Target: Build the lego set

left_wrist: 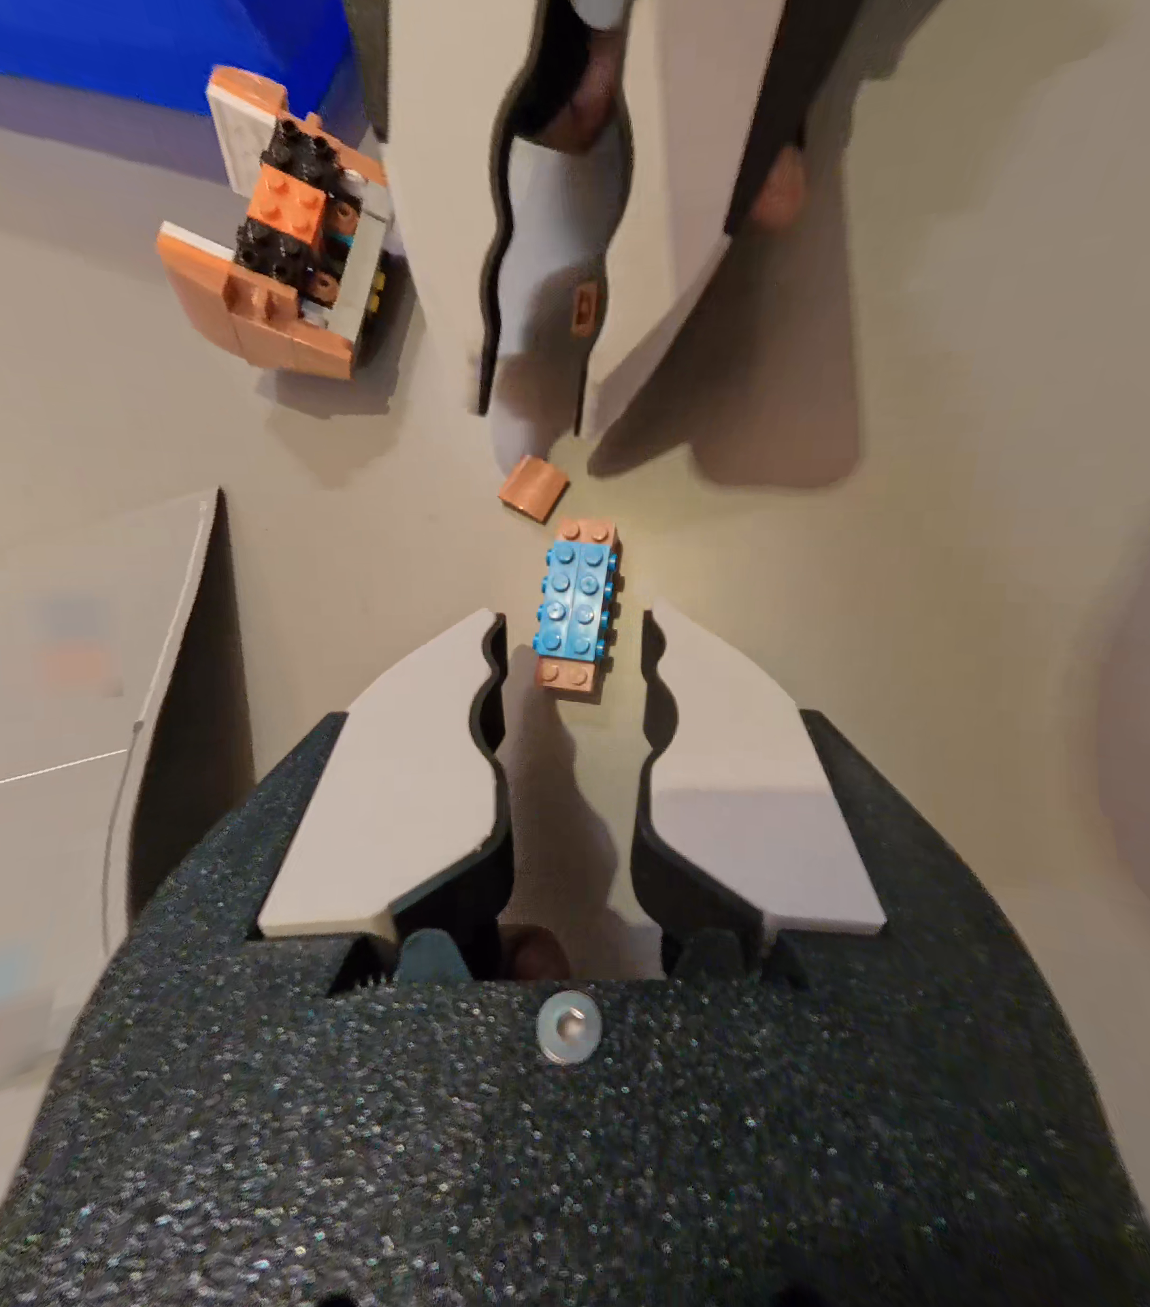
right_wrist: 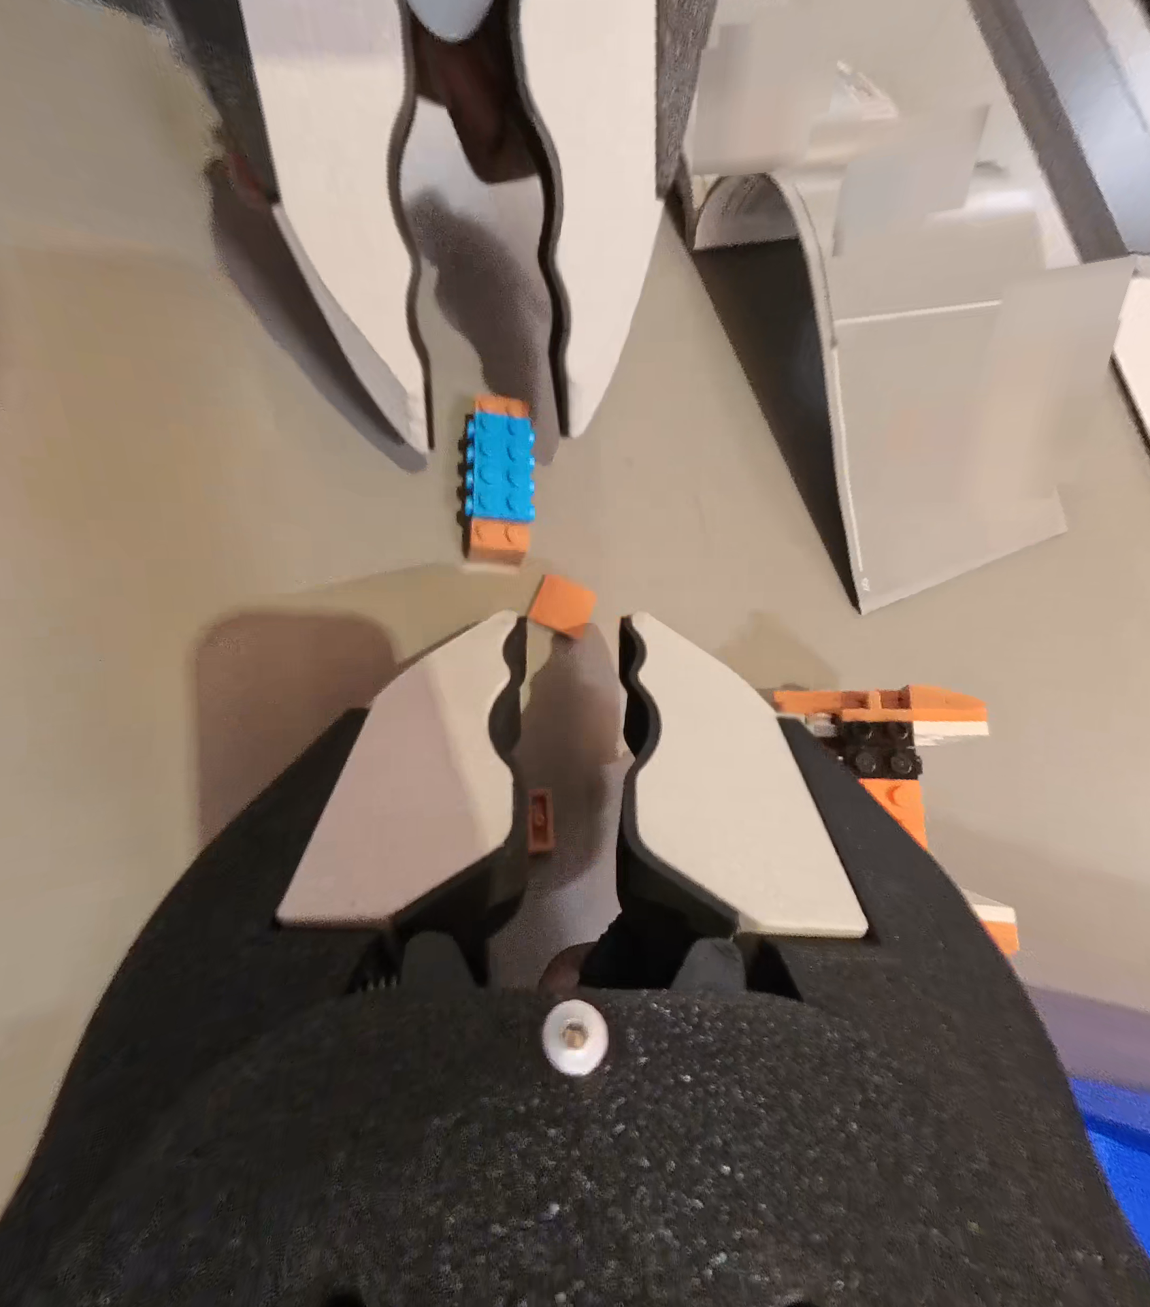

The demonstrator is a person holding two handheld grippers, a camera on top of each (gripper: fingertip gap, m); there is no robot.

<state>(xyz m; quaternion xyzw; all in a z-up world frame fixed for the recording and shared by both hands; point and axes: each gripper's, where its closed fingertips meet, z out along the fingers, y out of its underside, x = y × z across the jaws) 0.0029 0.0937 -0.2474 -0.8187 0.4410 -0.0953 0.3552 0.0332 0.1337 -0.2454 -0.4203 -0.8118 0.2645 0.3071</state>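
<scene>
Blue studded brick stack (left_wrist: 579,607) with orange ends, flat between parted, empty left claw (left_wrist: 576,622); right claw (right_wrist: 572,626) likewise agape.

Warm dim indoor light, soft overlapping shadows, strong fisheye stretching at edges, smeared blur at the margins

A blue-topped orange brick stack (left_wrist: 578,610) lies flat on the table — a loose orange slope piece (left_wrist: 534,489) just beside it.
</scene>
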